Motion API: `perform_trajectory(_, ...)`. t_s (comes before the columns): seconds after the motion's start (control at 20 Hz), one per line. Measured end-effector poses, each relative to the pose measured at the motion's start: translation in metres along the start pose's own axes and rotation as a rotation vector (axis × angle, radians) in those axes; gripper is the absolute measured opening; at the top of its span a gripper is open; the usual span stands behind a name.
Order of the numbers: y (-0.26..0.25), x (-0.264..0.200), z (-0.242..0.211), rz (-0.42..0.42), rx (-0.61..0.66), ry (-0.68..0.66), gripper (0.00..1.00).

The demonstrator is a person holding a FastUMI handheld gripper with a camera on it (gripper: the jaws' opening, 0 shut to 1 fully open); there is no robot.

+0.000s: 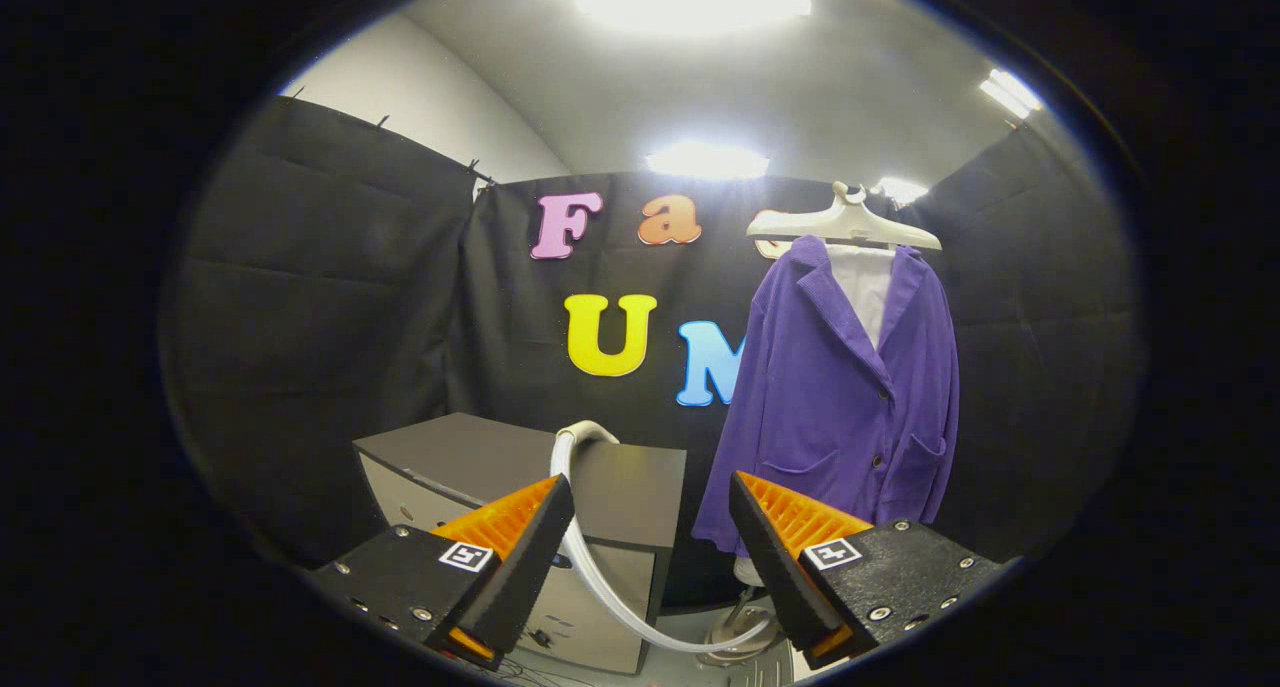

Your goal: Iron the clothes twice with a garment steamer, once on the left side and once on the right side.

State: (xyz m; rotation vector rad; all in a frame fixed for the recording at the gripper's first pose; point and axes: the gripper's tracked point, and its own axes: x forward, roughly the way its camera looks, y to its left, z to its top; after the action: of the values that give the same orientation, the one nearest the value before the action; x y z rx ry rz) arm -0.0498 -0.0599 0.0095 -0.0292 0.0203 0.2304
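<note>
Well, booth wall [330, 297]: black cloth hangs all around behind everything I can see.
Jacket [835, 397]: a purple buttoned one, hung upright on a pale hanger [845, 227] over a white inner layer, beyond my right finger and well apart from both fingers.
Cabinet [560, 497]: a grey box with a dark top, just beyond my left finger; a small label sits low on its front, too small for me to read.
Hose [600, 567]: a white tube arches up over the cabinet top, runs down between my fingers and ends at a pale base [735, 637] on the floor, which I take to be part of the steamer.
Gripper [650, 557]: I hold it level, facing the wall; the fingers stand wide apart with nothing held.
Markers: each finger block carries a small square black-and-white tag, no words on them.
</note>
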Motion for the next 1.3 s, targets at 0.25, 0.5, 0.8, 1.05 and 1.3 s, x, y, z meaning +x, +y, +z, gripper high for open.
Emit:
perform_trajectory(0.25, 0.002, 0.000, 0.009, 0.004, -0.065, 0.008, 0.96)
perform_trajectory(0.5, 0.029, 0.039, 0.030, 0.050, -0.034, -0.013, 0.95)
perform_trajectory(0.8, 0.056, 0.126, 0.057, 0.012, 0.082, 0.067, 0.95)
perform_trajectory(1.05, 0.082, 0.210, 0.030, -0.038, 0.114, 0.235, 0.95)
perform_trajectory(1.3, 0.102, 0.294, -0.015, -0.055, 0.117, 0.436, 0.95)
